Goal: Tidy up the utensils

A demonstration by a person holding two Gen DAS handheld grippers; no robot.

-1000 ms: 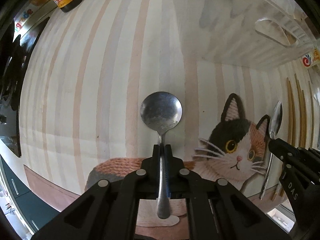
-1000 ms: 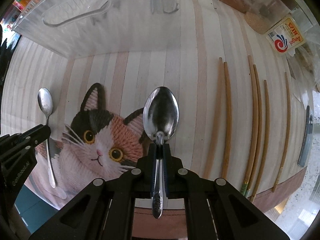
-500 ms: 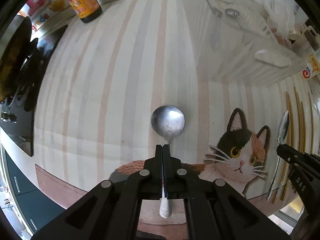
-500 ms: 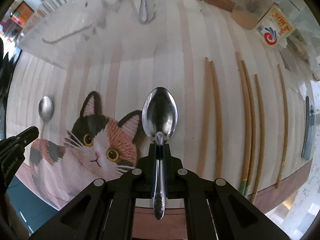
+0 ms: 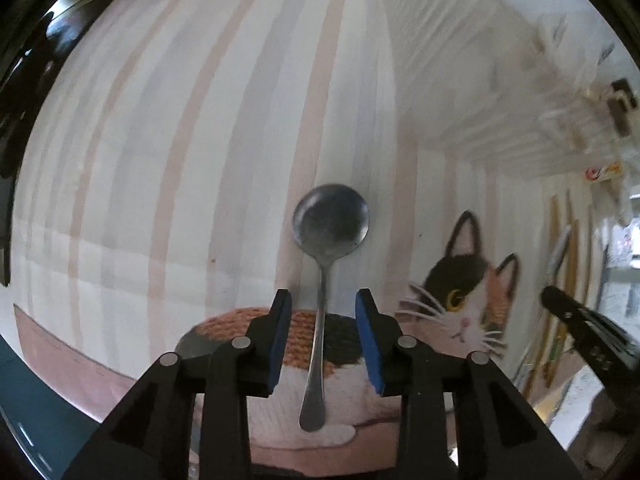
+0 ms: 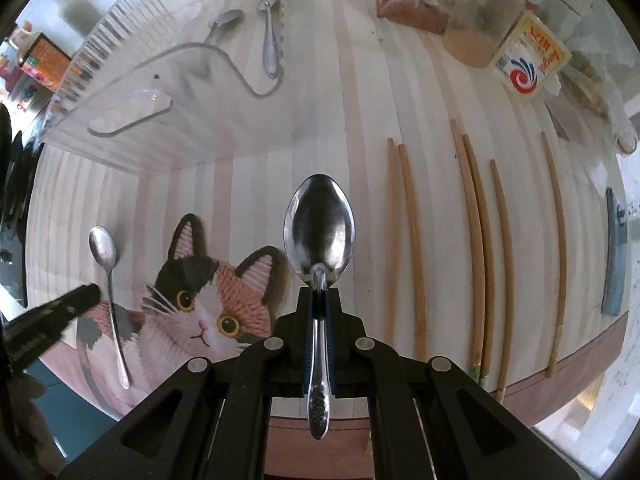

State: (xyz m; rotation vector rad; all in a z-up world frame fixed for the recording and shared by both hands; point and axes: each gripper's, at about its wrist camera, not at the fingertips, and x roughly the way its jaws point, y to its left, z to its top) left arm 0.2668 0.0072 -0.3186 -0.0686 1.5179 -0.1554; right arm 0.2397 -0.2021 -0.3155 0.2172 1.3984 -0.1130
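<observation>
Left tongs (image 5: 323, 316) opening, pads now clear of the round spoon (image 5: 325, 272), released onto the cat mat (image 5: 460, 280). Right tongs (image 6: 319, 300) stay clamped on the oval spoon (image 6: 319, 236), above the tabletop (image 6: 360, 120), not yet placed.

A striped mat (image 6: 256, 184) with a calico cat picture (image 6: 208, 300) is lying below the tool. Ahead and to the right, a red-and-white packet (image 6: 528, 58) is sitting by a brown roll (image 6: 412, 14). A grey flat object (image 6: 614, 252) is lying far right.
</observation>
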